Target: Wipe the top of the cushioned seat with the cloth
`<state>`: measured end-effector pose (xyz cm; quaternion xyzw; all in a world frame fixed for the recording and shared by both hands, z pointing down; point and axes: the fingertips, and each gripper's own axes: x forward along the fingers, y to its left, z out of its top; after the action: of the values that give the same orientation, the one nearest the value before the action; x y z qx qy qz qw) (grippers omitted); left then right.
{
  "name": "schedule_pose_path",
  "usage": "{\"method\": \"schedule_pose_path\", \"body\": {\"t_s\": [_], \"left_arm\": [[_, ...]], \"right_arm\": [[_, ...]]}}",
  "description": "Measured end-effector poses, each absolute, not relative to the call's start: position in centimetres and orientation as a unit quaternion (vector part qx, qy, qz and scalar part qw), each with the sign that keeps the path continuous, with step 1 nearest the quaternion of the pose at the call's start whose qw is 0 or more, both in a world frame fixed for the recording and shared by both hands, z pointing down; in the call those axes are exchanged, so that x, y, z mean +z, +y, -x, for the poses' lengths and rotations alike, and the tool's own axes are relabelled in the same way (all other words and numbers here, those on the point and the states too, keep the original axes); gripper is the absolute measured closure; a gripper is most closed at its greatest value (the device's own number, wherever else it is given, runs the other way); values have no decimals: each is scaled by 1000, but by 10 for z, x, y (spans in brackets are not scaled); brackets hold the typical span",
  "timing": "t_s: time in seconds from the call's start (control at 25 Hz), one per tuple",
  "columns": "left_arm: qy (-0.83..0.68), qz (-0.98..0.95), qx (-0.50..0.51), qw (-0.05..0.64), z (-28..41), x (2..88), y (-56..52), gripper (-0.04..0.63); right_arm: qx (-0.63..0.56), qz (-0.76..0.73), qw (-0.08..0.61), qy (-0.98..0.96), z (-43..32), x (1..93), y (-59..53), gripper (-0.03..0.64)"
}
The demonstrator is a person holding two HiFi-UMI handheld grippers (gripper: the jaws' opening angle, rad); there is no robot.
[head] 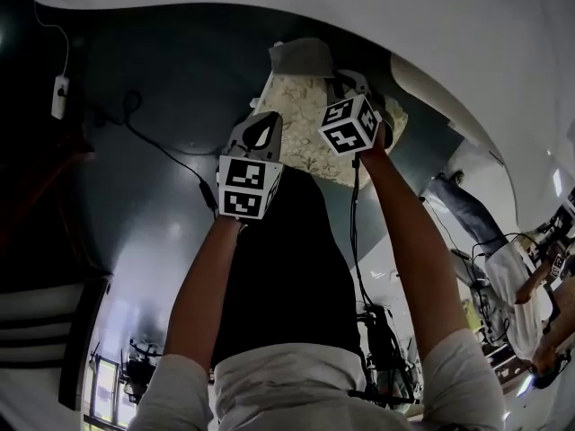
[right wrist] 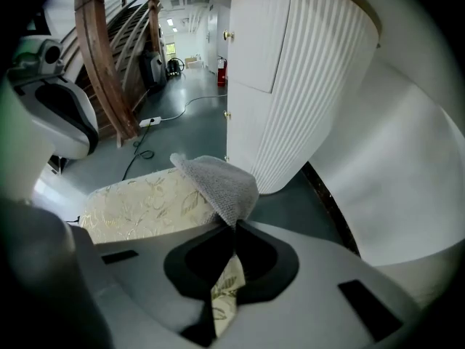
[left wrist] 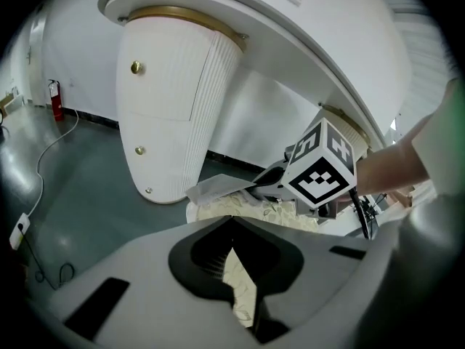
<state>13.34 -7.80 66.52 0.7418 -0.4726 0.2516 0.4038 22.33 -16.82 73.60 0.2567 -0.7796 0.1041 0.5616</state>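
The cream floral cushioned seat [head: 310, 119] stands near the foot of the white fluted cabinet base [right wrist: 305, 78], beneath the white curved counter [head: 404, 16], so the far side is tight. On the left the dark grey floor [head: 153, 205] lies open, crossed only by a thin black cable [head: 166, 151]. The left gripper [left wrist: 232, 222] and right gripper [right wrist: 234, 227] hang side by side over the seat with little gap between. The right gripper's pinched grey cloth [right wrist: 221, 184] hangs past the seat's far end.

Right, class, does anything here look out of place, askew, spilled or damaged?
Nothing stands out. The right gripper is shut on the grey cloth, held at the edge of the cushioned seat; the seat's patterned top shows no spill or tear. The left gripper is shut on nothing.
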Motion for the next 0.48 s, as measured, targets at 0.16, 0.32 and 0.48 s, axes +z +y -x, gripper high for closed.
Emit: {"method": "schedule_pose_path", "body": {"t_s": [0.16,0.32,0.48], "left_arm": [[-455,-756,248,400,-136,661,-70,580],[-438,-765,246,403,-135,659,-57,581],[-420,-775,246,403,-136,659,-48,580]], "right_arm": [[103,-273,570,-768,-230,736,-165,603],[97,-295,582,-751,-239,735,-162,603],[117,-322,573,-744,-248,734,-160,603]]}}
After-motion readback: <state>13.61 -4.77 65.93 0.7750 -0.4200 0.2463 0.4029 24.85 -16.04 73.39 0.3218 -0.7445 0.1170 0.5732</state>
